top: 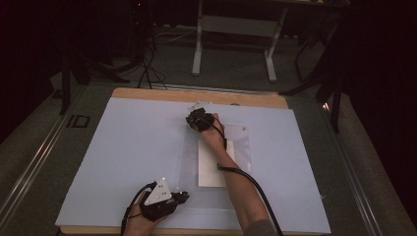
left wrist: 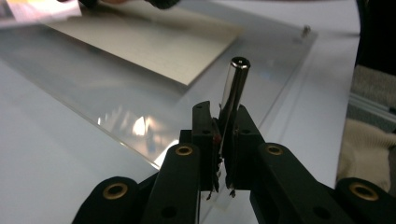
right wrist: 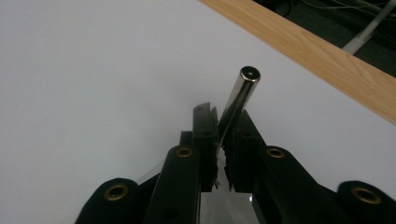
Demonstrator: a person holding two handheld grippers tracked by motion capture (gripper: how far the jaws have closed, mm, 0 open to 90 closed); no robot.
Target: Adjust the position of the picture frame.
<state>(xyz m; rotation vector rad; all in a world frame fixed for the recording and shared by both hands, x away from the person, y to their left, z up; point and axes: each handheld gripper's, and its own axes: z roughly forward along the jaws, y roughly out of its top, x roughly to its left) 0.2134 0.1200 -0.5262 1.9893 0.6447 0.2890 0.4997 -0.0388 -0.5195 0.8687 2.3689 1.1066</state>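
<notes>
Metal pins (left wrist: 235, 88) pinched in both our left gripper (left wrist: 224, 135) and right gripper (right wrist: 223, 135) could slip if we tilt

The left black two-jaw gripper (top: 183, 195) carries a pale grey three-cornered plate on top, dotted with small dark screw holes, and a black cable loops away from its body. The right black two-jaw gripper (top: 195, 118) has a similar pale plate, though it is dim and hard to make out in the high view; its thick black cable runs along a bare forearm. Close up, each gripper has matte black arms with brass-ringed holes at the joints. The black fingers (left wrist: 204, 135) are blocky, with small round holes near the tips and ragged inner pads. A greyish sleeve edge may show at the right elbow.
</notes>
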